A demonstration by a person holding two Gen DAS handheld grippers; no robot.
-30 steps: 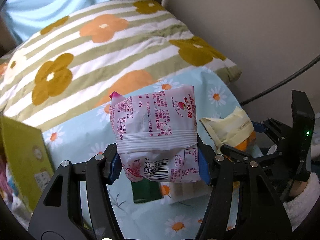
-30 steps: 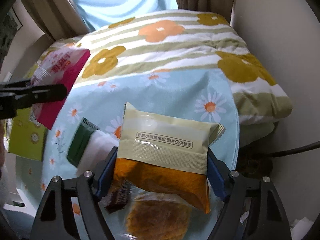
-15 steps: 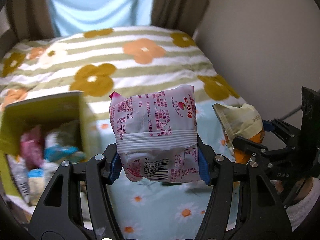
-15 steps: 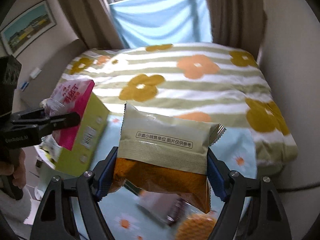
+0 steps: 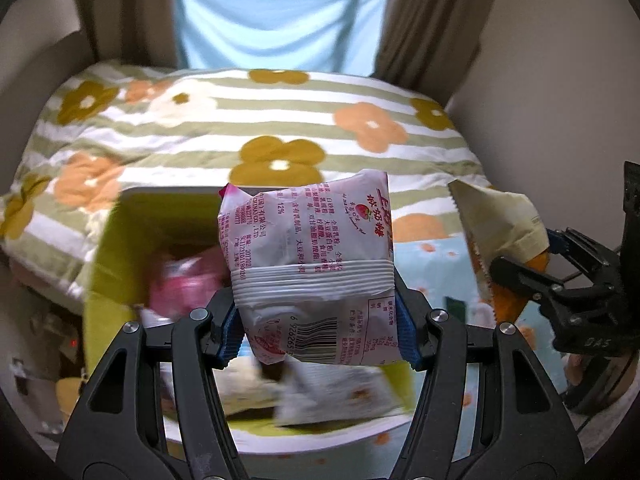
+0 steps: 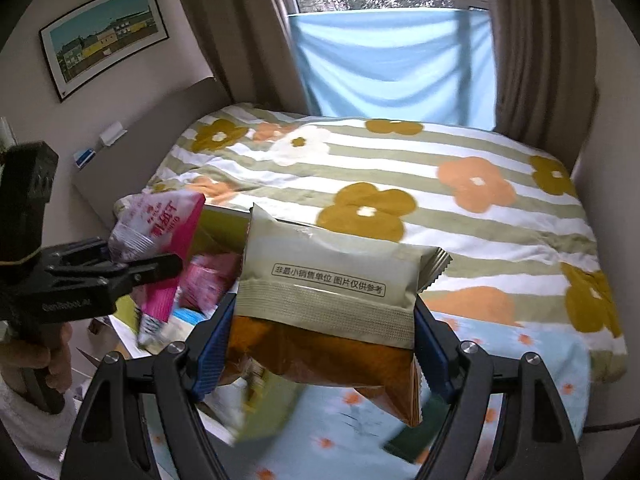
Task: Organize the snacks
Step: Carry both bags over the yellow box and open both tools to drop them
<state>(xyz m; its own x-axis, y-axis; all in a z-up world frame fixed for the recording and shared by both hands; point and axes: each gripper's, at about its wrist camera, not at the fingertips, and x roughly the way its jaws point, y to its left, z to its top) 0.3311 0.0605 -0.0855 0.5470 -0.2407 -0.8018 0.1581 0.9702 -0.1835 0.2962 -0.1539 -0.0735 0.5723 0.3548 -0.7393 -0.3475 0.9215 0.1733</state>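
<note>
My left gripper [image 5: 318, 334] is shut on a pink and white snack packet [image 5: 312, 264], held upright above an open yellow-green box [image 5: 120, 240] with several snack packs inside. In the right wrist view my right gripper [image 6: 320, 344] is shut on a beige and orange snack packet [image 6: 332, 296]. That view also shows the left gripper [image 6: 152, 268] at the left with the pink packet [image 6: 160, 232] over the box. The right gripper [image 5: 532, 276] and its beige packet [image 5: 496, 220] appear at the right edge of the left wrist view.
A bed with a striped floral quilt [image 6: 400, 176] fills the background, a daisy-print blue cloth [image 6: 520, 364] lies in front. A dark green pack [image 6: 408, 440] lies on that cloth. Curtains, a window and a framed picture [image 6: 104, 36] stand behind.
Both grippers have risen and swung left with their packets still held. The yellow-green box has come from the left edge to under the left gripper; more of the bed and window shows.
</note>
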